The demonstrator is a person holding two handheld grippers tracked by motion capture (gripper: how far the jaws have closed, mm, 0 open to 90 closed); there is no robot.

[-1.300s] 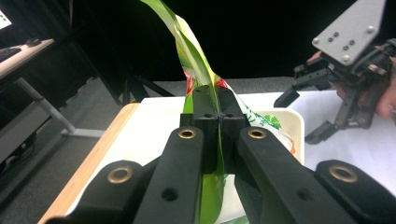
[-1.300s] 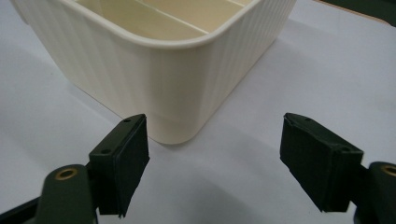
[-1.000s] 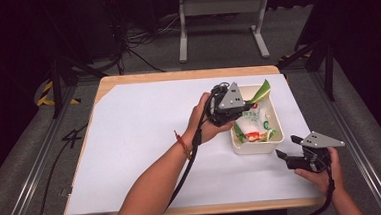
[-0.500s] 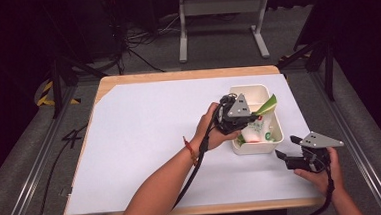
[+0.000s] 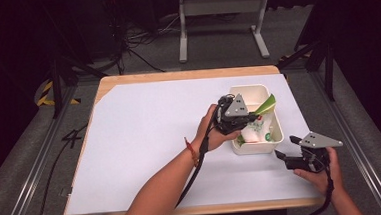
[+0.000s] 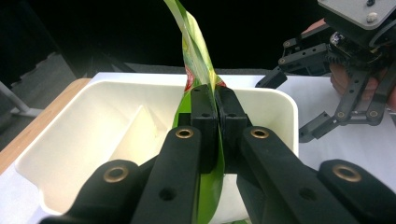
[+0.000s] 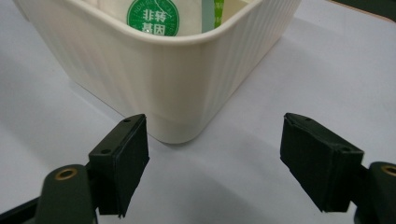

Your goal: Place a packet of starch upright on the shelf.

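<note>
- Left gripper (image 6: 218,121) — jaws pressed together on a green packet (image 6: 196,60), pinching its thin foil edge-on; the pads meet with only the film between them.
- Green packet, held item — rises upright out of the pinch and bends a little at the top; a red mark shows on it just above the pads. In the high view the packet (image 5: 264,104) sticks out past the gripper's tips, over the far right part of the bin.
- White bin (image 6: 84,135) — directly under and around the left gripper's jaws; cream plastic, rounded corners, with a low divider inside, to the left of the jaws in the left gripper view. In the high view the bin (image 5: 275,141) sits on the right part of the table, the left gripper (image 5: 252,118) poised over it.
- Bin contents, below the held packet — a white pack with a round green label (image 7: 153,17), plus other small packets, too jumbled to tell apart.
- Right gripper (image 7: 215,163) — jaws spread wide, nothing between them; it rests low on the white table cover (image 5: 145,140), just beside the bin's near right corner, pointing at its ribbed wall (image 7: 154,88). In the high view it (image 5: 287,152) lies well below the left gripper.
- Wooden table edge (image 5: 176,76) — frames the cover.
</note>
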